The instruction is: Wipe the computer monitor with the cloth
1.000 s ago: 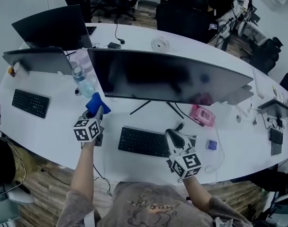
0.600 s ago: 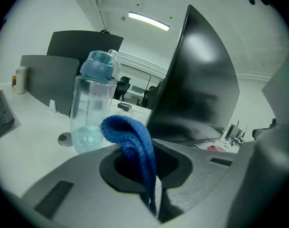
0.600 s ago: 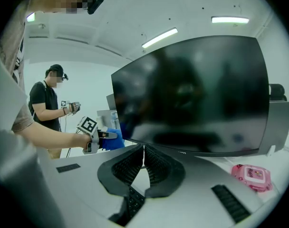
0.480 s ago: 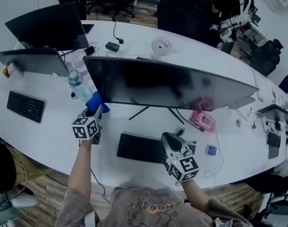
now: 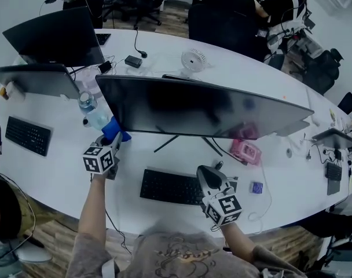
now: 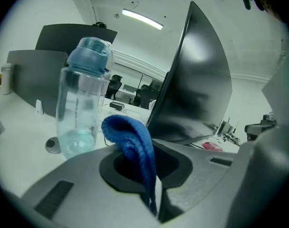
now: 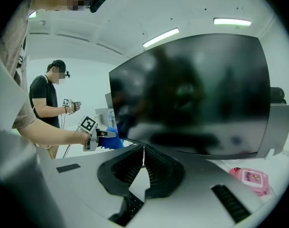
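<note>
Clamping the blue cloth (image 6: 132,141) between its jaws, the left gripper (image 5: 114,139) hovers at the lower left corner of the monitor (image 5: 199,106), the cloth just beside the screen edge and a clear water bottle (image 5: 94,113). The right gripper (image 5: 206,174), jaws pressed together on nothing, hangs over the keyboard (image 5: 164,185) near the front edge of the desk (image 5: 60,172).

The left gripper (image 5: 113,141) is held out far on the left, pointing away from the body; its jaws are squeezed tight on a blue cloth (image 6: 133,144); the bare left arm (image 5: 92,213) is stretched out straight; the right gripper (image 5: 204,172) is nearer, on the right, its jaws pressed together with nothing in them; the right arm (image 5: 237,236) is tucked in close.
</note>
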Demonstrator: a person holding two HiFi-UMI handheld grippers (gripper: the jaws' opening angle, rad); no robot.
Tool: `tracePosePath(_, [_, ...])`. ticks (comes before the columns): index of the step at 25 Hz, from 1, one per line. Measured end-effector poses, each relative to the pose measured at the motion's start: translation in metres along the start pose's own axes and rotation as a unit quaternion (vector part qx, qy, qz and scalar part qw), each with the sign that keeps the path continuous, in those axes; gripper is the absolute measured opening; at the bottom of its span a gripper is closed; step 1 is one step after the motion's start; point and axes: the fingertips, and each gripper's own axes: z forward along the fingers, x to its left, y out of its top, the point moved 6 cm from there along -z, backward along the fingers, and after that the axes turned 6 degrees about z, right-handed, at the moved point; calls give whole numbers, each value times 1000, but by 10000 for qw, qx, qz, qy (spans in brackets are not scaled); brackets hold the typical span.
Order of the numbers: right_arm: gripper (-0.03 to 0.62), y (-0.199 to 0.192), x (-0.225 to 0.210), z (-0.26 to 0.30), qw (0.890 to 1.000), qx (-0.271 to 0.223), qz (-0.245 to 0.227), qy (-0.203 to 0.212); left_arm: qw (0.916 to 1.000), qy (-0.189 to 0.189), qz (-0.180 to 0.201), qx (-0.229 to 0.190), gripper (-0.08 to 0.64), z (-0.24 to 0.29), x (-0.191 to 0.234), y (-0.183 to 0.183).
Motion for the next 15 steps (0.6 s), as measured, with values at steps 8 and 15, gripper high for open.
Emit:
tracePosePath(8, [23, -5, -4, -8, 9999, 28, -78, -116, 9999, -104, 30, -101, 48, 0, 1, 9])
tracePosePath(15, [23, -4, -2, -12, 9999, -18, -110, -80, 9995, -183, 99, -257, 47, -5, -3, 26])
